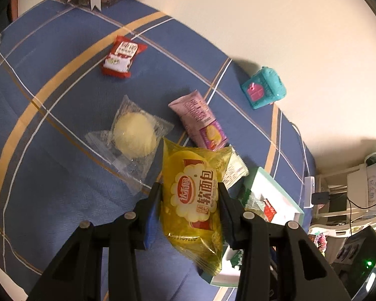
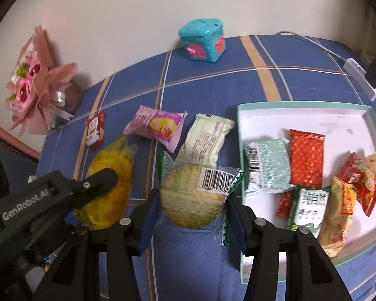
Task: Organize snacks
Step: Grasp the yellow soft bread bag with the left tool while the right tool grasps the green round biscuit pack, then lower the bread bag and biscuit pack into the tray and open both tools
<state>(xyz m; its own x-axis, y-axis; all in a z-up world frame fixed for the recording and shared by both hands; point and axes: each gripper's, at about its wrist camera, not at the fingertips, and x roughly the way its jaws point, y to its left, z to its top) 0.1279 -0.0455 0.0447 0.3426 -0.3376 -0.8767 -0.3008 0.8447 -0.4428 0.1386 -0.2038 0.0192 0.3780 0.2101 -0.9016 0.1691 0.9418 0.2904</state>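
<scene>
Two packets are in hand at once. The left gripper [image 1: 189,198] has its jaws closed tight on a yellow bread packet [image 1: 194,200], which hangs clear of the blue checked cloth [image 1: 50,175] on the bench. The right gripper [image 2: 191,208] has its jaws pressed against both sides of a clear-wrapped round biscuit [image 2: 193,195], barcode side up.

Both belong, I judge, in the white tray [image 2: 313,115] on the right, where several packets already lie: a pale green packet [image 2: 270,168], an orange-red packet [image 2: 305,158] and others heaped along the near edge. To do this well, each load should be carried over the tray's rim high enough that the dangling wrapper does not catch, then let go over the bare far part of the tray, not over the heap. The biscuit looks brittle, so a gentle squeeze suits it. The bread packet is soft and slippery and may swing.

The two grippers are close together, with the left one just left of the right one, so one should go first to avoid a knock.

Four snacks are left on the cloth: a cream packet [image 2: 208,140] just left of the tray, a pink packet [image 2: 158,126], a small red packet [image 2: 95,130] further left, and a clear-wrapped round cake [image 1: 134,135]. At the far edge stand a teal toy box [image 2: 203,41] and a pink bouquet [image 2: 35,82], both well clear. A white cable [image 2: 320,46] runs behind the tray.
</scene>
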